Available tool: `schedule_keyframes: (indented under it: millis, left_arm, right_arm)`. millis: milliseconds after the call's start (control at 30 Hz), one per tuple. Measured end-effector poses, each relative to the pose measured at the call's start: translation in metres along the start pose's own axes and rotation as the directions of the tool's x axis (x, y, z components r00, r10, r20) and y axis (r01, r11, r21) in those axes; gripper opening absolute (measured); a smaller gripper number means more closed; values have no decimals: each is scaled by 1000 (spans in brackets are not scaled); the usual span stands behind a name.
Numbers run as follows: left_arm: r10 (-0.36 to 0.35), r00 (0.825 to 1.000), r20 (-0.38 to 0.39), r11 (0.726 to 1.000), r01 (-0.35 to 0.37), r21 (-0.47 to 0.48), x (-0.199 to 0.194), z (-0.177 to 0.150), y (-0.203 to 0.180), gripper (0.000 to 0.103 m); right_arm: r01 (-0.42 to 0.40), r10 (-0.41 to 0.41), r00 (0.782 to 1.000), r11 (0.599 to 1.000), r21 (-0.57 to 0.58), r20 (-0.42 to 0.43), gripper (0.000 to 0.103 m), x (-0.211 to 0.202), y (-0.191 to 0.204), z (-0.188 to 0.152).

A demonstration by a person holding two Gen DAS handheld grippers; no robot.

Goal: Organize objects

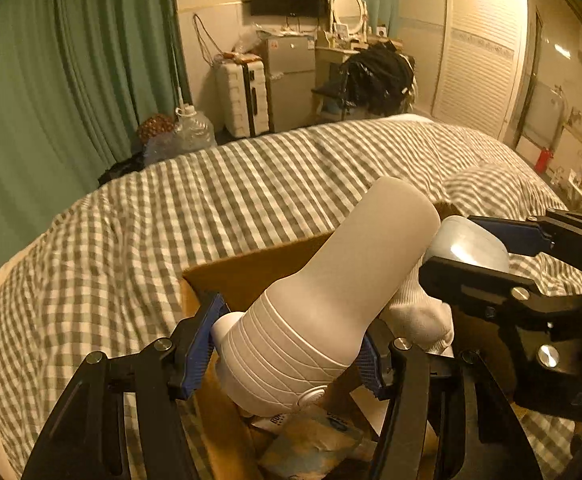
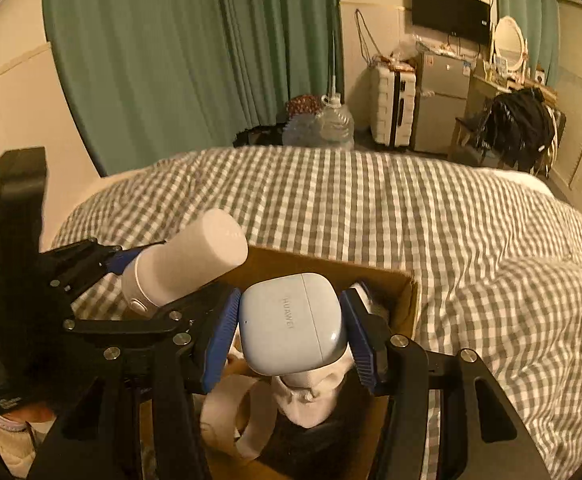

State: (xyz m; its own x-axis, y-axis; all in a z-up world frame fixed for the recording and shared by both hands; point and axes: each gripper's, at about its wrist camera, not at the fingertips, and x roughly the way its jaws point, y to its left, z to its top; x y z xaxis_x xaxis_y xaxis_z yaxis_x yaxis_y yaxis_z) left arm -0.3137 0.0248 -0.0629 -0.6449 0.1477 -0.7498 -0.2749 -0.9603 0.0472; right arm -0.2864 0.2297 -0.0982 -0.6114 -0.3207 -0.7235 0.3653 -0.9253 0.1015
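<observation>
My left gripper [image 1: 287, 344] is shut on a white bottle-shaped device [image 1: 331, 292] with a ribbed base and holds it tilted above an open cardboard box [image 1: 251, 272] on the bed. It also shows in the right wrist view [image 2: 183, 268]. My right gripper [image 2: 291, 332] is shut on a pale blue Huawei earbud case [image 2: 291, 320] above the same box [image 2: 403, 300]. The case also shows in the left wrist view [image 1: 467, 244]. Inside the box lie a white sock [image 1: 419, 316], a roll of tape [image 2: 235, 420] and a blue packet [image 1: 311, 440].
The box sits on a grey-and-white checked duvet [image 1: 211, 200] that covers the bed. Behind the bed are green curtains [image 1: 51, 80], a water jug [image 1: 195, 128], a white suitcase [image 1: 243, 96], a small fridge [image 1: 291, 80] and a chair with dark clothes [image 1: 375, 80].
</observation>
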Motion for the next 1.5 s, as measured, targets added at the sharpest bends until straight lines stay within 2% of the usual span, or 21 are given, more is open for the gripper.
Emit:
schedule_keyframes:
  millis: [267, 333, 367, 400, 433, 467, 533, 633, 733, 933, 1167, 1333, 1500]
  left_arm:
    - [3, 998, -58, 1000, -2, 19, 13, -15, -8, 64]
    - [5, 999, -48, 1000, -4, 15, 9, -16, -9, 73]
    - [11, 999, -39, 1000, -10, 9, 6, -16, -9, 86]
    - [18, 1000, -24, 1000, -18, 0, 2, -15, -8, 93]
    - [20, 1000, -13, 1000, -20, -6, -1, -14, -7, 94]
    - [16, 1000, -4, 1000, -16, -12, -7, -13, -6, 94]
    - [12, 1000, -1, 1000, -12, -26, -13, -8, -3, 94]
    - [15, 1000, 5, 999, -15, -50, -27, -5, 0, 94]
    - [28, 999, 26, 998, -27, -57, -49, -1, 2, 94]
    - [64, 991, 118, 997, -59, -48, -108, 12, -4, 98]
    - [75, 967, 245, 997, -66, -43, -198, 23, -16, 101]
    - [102, 932, 348, 995, -88, -57, -266, 21, -21, 102]
    - [129, 891, 435, 989, -83, -122, -322, 9, -18, 103]
  right_arm:
    - [-17, 18, 999, 999, 49, -26, 52, 12, -12, -6]
    - [-12, 13, 1000, 999, 44, -27, 52, 12, -13, -6]
    - [-14, 15, 1000, 999, 44, -23, 55, 12, -12, -7]
    - [-19, 19, 1000, 999, 49, -8, 60, 10, -12, -7]
    - [-17, 17, 1000, 998, 56, 4, 73, 7, -14, -6]
    - [-12, 11, 1000, 998, 64, 17, 80, 5, -15, -6]
    - [-6, 2, 999, 997, 83, 52, 80, -3, -18, -3]
    - [4, -12, 997, 994, 108, 74, 88, -14, -19, 0]
    - [14, -26, 995, 993, 121, 99, 90, -30, -19, 6]
    - [78, -92, 977, 994, 82, 192, 90, -89, 2, 13]
    - [136, -151, 936, 988, 69, 318, 98, -183, 25, 14]
    - [175, -187, 903, 982, 66, 388, 100, -252, 44, 8]
    - [214, -216, 864, 975, 56, 455, 101, -302, 62, -5]
